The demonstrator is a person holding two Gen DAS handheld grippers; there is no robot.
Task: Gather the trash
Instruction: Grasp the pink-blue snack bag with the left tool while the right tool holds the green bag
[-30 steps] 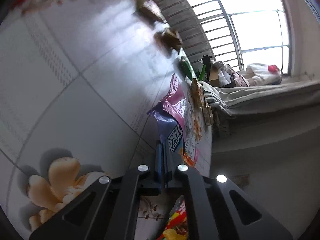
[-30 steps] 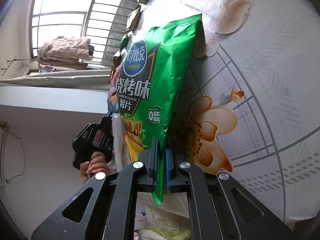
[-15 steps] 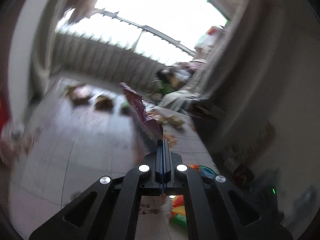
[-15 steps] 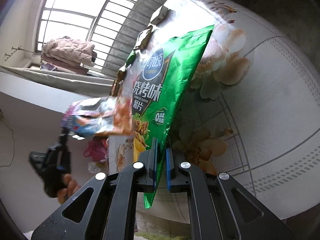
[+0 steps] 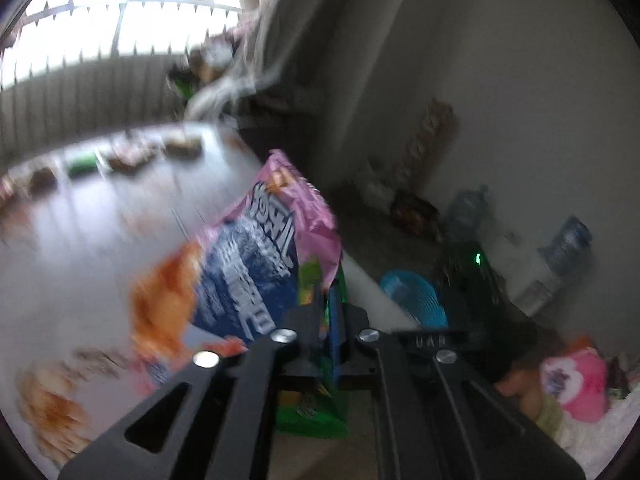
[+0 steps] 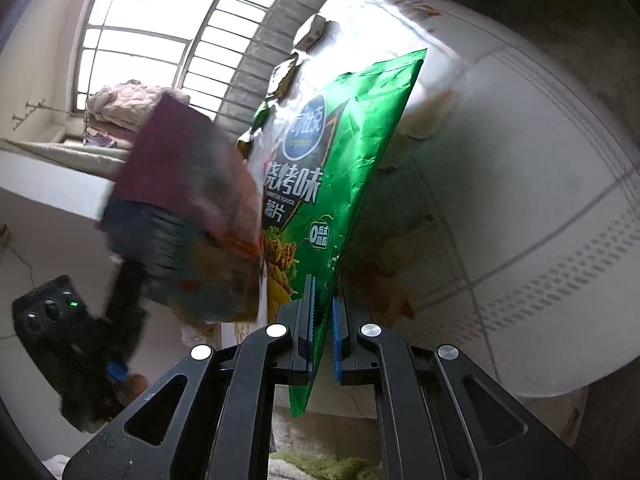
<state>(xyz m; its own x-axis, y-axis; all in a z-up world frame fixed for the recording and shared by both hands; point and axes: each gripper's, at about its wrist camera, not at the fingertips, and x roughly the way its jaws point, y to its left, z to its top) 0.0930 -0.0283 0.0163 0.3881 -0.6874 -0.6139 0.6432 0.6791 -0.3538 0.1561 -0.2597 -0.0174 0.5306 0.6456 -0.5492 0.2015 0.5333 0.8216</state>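
Note:
A pink and blue snack bag [image 5: 256, 264] leans off to the left of my left gripper [image 5: 331, 308]. Its jaws are opening. A narrow gap shows between them, with only the bag's lower corner at it. The picture is blurred. In the right wrist view the same bag [image 6: 188, 216] hangs in the air beside a green chip bag [image 6: 340, 168], with the left gripper's black body [image 6: 56, 336] below it. My right gripper [image 6: 322, 292] is shut on the green bag's lower edge, above the table. A patch of green [image 5: 316, 404] shows under the left gripper.
The table [image 6: 520, 200] has a white cloth with a flower print. Several brown and green scraps [image 5: 132, 160] lie along its far edge. On the floor to the right are a blue basket [image 5: 416, 296], water bottles [image 5: 568, 244] and a pink soft thing [image 5: 576, 376].
My left gripper swung up and rolled, carrying the pink bag over beside the green bag. The bag now shows its face and a gap has opened between the jaws. The right gripper kept its hold.

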